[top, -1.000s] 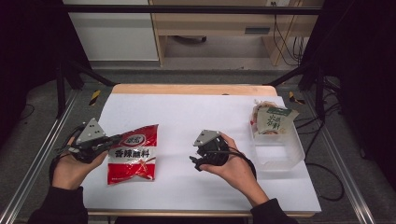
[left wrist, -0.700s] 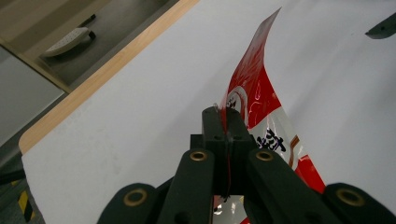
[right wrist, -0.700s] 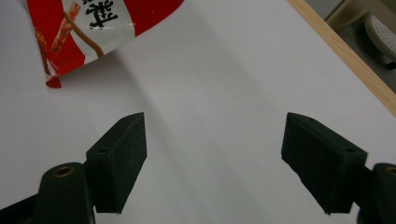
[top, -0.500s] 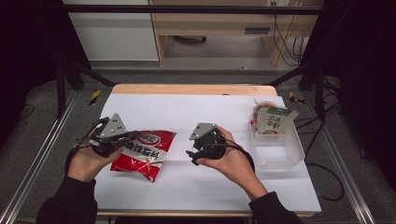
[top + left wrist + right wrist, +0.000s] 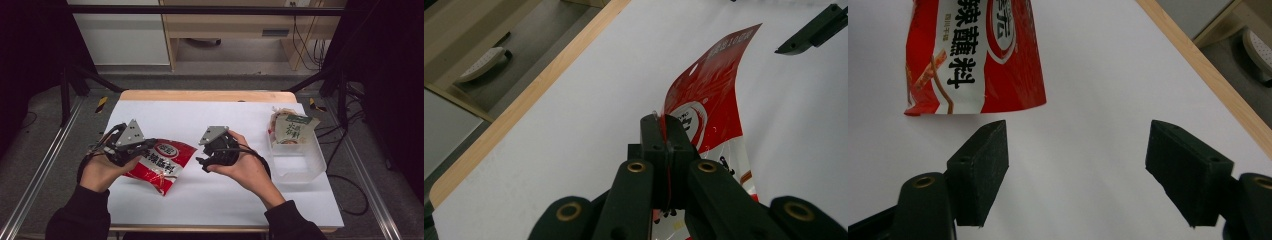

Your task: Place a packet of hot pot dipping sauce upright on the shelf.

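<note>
The left gripper (image 5: 150,145) is clamped on the edge of the red packet (image 5: 162,161) and has carried it inward from the left side of the white table (image 5: 210,200), one end lifted and tilted, the far end low near the surface. The right gripper (image 5: 204,161) grasps nothing; its jaws have just been closing a little yet stand wide apart, facing the packet. It looks like a handover toward the clear tub (image 5: 300,162) at the right.
</note>
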`<state>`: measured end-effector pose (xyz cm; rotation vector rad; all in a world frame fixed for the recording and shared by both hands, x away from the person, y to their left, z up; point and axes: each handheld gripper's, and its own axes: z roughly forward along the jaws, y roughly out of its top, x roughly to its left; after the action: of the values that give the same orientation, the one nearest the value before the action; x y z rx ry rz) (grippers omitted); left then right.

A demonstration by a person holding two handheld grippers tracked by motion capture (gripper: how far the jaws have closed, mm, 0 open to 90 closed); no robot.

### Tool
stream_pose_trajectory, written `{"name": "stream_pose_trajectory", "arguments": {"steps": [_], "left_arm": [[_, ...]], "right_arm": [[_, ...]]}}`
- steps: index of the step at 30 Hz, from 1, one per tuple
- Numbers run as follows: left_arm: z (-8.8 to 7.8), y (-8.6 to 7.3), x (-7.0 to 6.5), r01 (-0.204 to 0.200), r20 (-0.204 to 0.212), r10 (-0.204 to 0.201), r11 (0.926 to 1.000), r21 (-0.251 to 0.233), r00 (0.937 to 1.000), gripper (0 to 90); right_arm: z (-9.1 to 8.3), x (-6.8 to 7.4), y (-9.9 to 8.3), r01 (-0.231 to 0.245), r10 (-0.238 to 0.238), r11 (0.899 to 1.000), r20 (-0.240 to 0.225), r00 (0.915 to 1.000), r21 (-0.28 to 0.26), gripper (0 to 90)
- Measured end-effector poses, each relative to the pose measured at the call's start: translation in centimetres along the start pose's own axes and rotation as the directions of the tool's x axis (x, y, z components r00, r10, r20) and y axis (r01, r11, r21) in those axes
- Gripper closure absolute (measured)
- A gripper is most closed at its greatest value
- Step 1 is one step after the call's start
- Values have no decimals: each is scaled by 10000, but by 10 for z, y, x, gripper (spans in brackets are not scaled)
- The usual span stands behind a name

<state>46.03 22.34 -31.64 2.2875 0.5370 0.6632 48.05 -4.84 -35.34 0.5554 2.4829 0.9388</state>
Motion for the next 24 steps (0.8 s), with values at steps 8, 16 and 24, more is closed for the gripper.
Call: {"name": "stream_pose_trajectory", "arguments": {"steps": [8,16,24], "left_arm": [[3,2,-2,-65,42,65,10000,-5,10000,900],[5,5,-3,-88,73,89,10000,-37,9999,900],[6,9,-5,-143,92,144,9998,-98,9999,900]], "right_arm": [[5,1,7,10,-9,10000,-363,9993,25,254],[17,6,16,47,-43,10000,-779,9969,43,353],[29,6,24,40,-22,9999,-1331,9911,134,503]]}}
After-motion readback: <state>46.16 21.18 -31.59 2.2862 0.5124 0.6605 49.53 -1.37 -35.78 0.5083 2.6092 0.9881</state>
